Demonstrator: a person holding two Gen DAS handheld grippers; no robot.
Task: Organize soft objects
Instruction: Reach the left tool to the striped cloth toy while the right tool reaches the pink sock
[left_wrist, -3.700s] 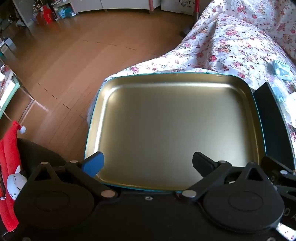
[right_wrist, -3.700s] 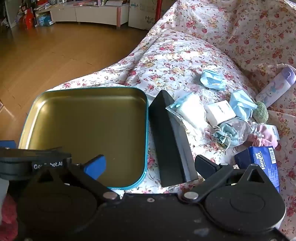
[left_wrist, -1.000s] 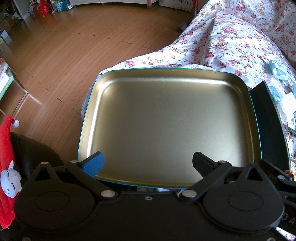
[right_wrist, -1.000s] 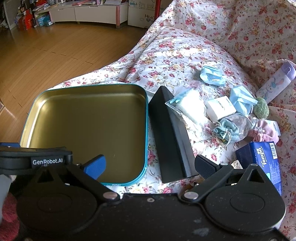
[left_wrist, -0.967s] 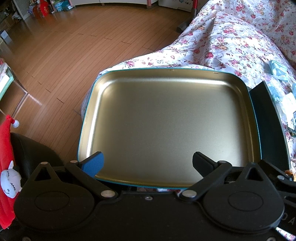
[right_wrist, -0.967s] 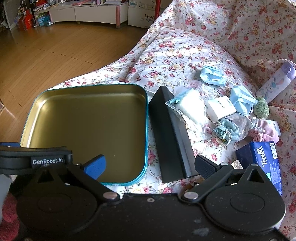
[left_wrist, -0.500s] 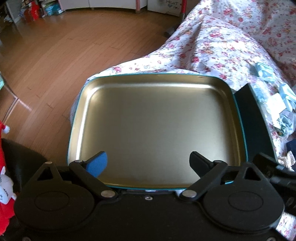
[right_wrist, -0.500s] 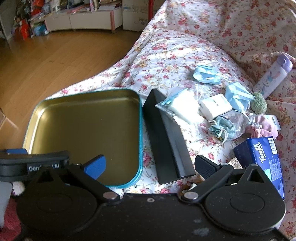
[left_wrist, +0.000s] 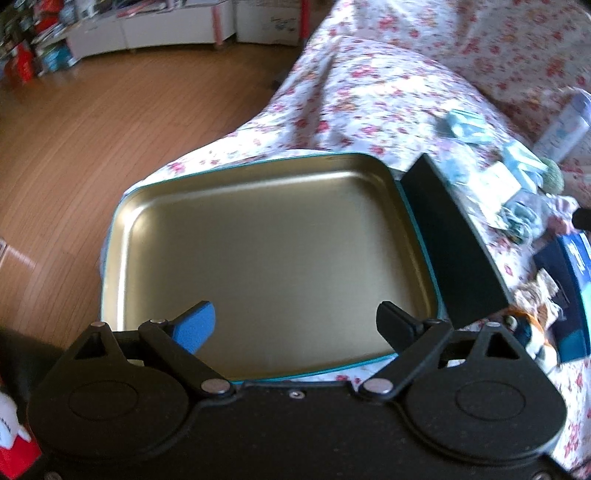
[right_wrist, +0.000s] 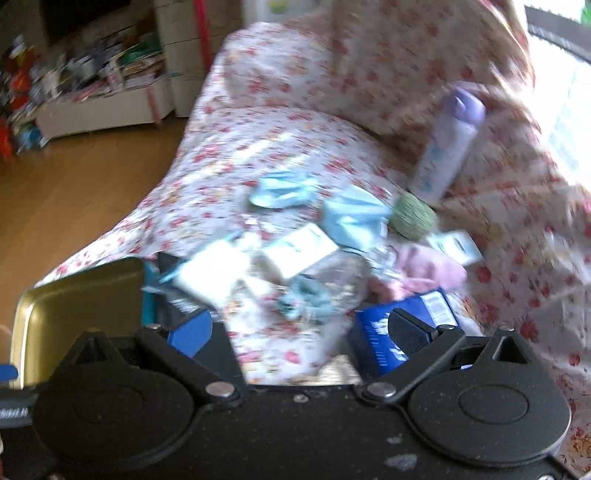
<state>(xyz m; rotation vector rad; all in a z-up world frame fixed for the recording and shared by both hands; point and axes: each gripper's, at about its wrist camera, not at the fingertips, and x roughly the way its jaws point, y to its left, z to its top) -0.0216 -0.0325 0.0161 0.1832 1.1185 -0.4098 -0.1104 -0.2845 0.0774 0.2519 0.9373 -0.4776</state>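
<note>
An empty gold tin tray (left_wrist: 159, 206) with a teal rim lies on the floral cover; it also shows in the right wrist view (right_wrist: 55, 306). My left gripper (left_wrist: 295, 325) is open and empty over the tray's near edge. My right gripper (right_wrist: 299, 332) is open and empty, above the cover in front of a blurred pile: blue face masks (right_wrist: 280, 192), a green pompom (right_wrist: 412, 216), a pink scrunchie (right_wrist: 428, 269), a blue-green scrunchie in a clear bag (right_wrist: 306, 295) and a white packet (right_wrist: 210, 271).
A black lid (left_wrist: 450, 243) stands on edge right of the tray. A blue tissue pack (right_wrist: 402, 332) lies by my right finger. A lilac bottle (right_wrist: 447, 144) leans on the cushion. Wooden floor (left_wrist: 74, 129) drops off to the left.
My right gripper has swung right and forward, toward the pile of soft things; its view is motion-blurred. My left gripper has drifted right over the tray. Both stay open.
</note>
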